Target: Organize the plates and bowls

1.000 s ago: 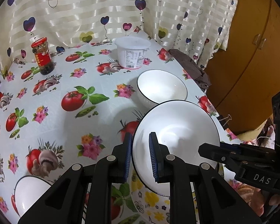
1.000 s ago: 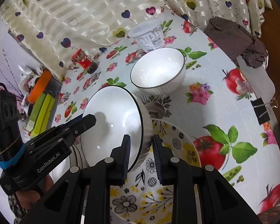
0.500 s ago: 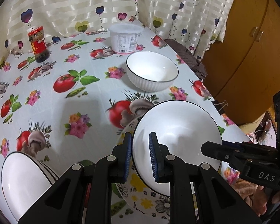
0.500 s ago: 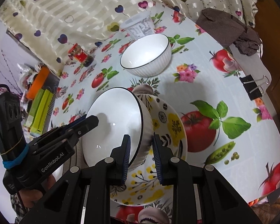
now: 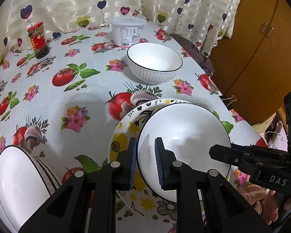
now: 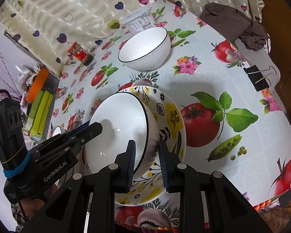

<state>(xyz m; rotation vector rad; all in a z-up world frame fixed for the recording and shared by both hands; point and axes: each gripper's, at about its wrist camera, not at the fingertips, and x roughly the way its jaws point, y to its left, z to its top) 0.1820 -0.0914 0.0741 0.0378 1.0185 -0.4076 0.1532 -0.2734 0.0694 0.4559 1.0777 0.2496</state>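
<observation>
Bowl (image 5: 184, 136) hangs tilted over the patterned plate (image 5: 124, 134), rim gripped on opposite sides: left gripper (image 5: 145, 162) is clamped on the near-left rim, right gripper (image 6: 146, 160) on the near-right rim. Both hands are equally close. The plate lies directly beneath, so the coming move is judged a straight lowering. A second bowl (image 5: 155, 62) stands well apart, beyond the plate.

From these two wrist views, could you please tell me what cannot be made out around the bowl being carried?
- Underside of the held bowl, both views: hidden by its own body, so contact with the floral plate is unclear.
- Striped bowl, left wrist view: cut off by the frame edge.
- Jar label text: too small.
- Floral plate's near rim, right wrist view: covered by the right tool.
</observation>
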